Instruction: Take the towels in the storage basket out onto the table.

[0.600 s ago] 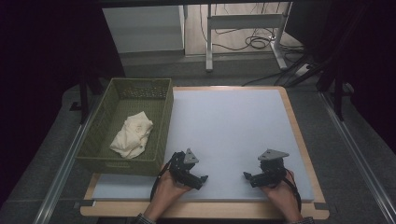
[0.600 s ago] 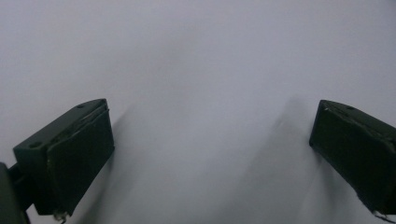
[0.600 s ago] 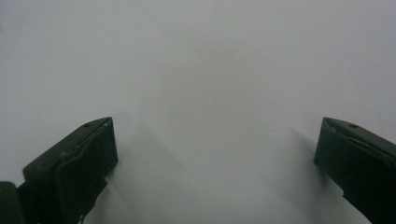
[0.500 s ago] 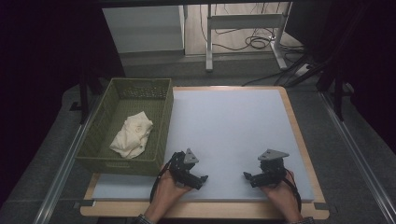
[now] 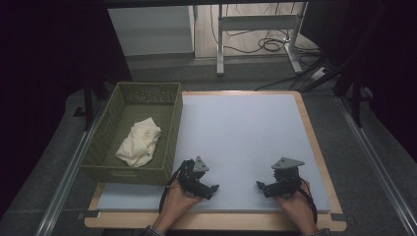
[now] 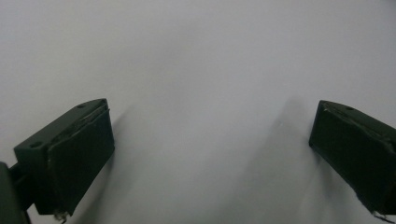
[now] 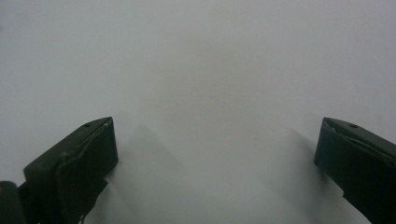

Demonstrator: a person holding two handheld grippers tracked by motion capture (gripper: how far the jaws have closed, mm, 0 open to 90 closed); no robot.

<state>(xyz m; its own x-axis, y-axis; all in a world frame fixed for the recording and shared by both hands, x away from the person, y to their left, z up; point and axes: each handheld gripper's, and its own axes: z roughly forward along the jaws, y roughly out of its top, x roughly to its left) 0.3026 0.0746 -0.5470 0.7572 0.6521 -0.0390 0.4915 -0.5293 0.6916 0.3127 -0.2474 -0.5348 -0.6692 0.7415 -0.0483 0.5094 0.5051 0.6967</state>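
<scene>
Desk [image 5: 246,132]: pale mat, wood rim. Left tool [image 5: 212,189], right tool [image 5: 260,186]: low at near edge, hands behind, jaws spread wide over bare mat, holding nothing. Position unchanged from a moment ago. Basket [image 5: 169,169]: just left of left tool; cloth [image 5: 139,143] inside.

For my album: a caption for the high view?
Two hand-held open grippers rest on a pale mat beside a green basket holding cloth.

A wooden-edged surface [image 5: 314,147] carries a pale grey mat [image 5: 241,137] across most of its top. A green basket [image 5: 169,142] rests along its left edge, holding a crumpled cream cloth [image 5: 139,142].
</scene>
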